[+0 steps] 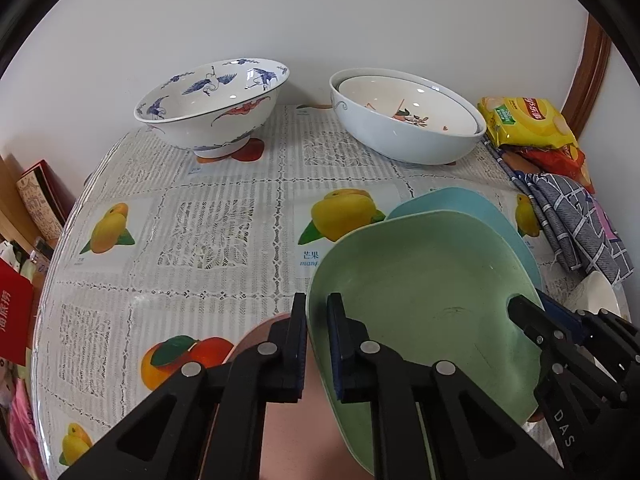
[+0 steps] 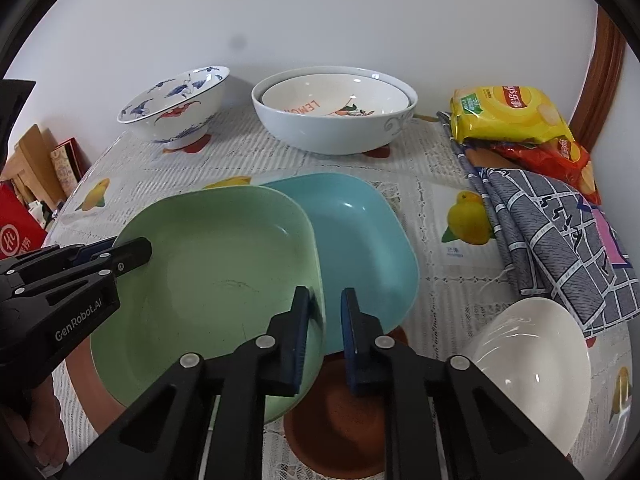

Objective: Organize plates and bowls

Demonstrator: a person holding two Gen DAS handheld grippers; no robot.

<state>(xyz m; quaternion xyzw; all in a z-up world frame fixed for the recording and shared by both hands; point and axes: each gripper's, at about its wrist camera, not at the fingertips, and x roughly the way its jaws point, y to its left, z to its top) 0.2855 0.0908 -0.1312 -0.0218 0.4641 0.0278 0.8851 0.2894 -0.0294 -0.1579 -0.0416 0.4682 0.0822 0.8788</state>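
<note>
Left gripper (image 1: 317,344): jaws clamped on the left rim of the green plate (image 1: 424,304); right gripper (image 2: 325,340): jaws clamped on the opposite rim of the same plate. The green plate sits tilted over a blue plate (image 2: 360,240) and a brown plate (image 2: 340,420) on the counter (image 1: 224,216); a white bowl (image 2: 536,368) lies just right of the stack. At the far edge stand a crane-pattern bowl (image 1: 208,108) and two nested bowls (image 2: 332,116); snack bags (image 2: 504,116) and a checked cloth (image 2: 560,232) lie at the right.
</note>
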